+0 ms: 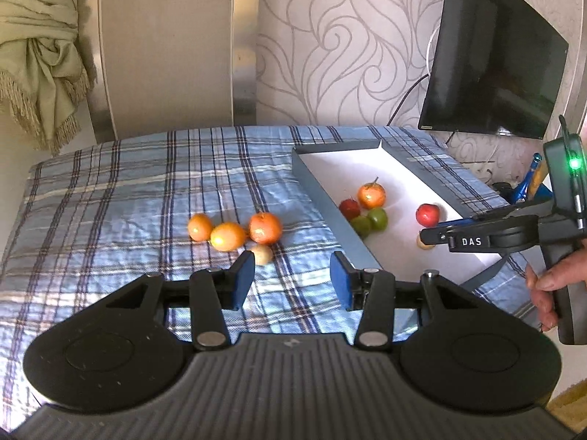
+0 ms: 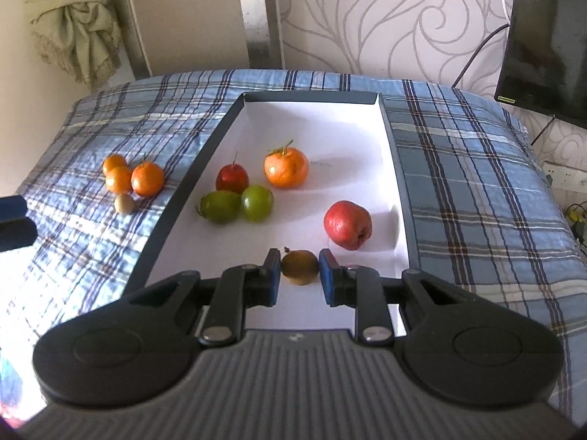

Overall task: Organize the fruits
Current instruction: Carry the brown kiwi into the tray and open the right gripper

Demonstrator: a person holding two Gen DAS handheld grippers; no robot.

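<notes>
A white box with dark walls [image 2: 216,135] lies on the plaid cloth. In it are an orange [image 2: 286,167], a small red fruit [image 2: 232,178], two green fruits [image 2: 236,203] and a red apple [image 2: 347,224]. My right gripper [image 2: 300,269] is over the box's near end, its pads touching a small brown-yellow fruit [image 2: 299,267]. Three oranges [image 1: 234,231] and a small pale fruit [image 1: 262,254] lie on the cloth left of the box [image 1: 319,190]. My left gripper [image 1: 292,278] is open and empty just in front of the pale fruit. The right gripper shows at right in the left wrist view [image 1: 427,236].
The plaid cloth [image 1: 110,201] covers the table. A dark monitor [image 1: 491,62] hangs at the right on the patterned wall. A knotted curtain [image 1: 40,55] hangs at the far left. Blue tools [image 1: 528,183] and cables lie beyond the table's right edge.
</notes>
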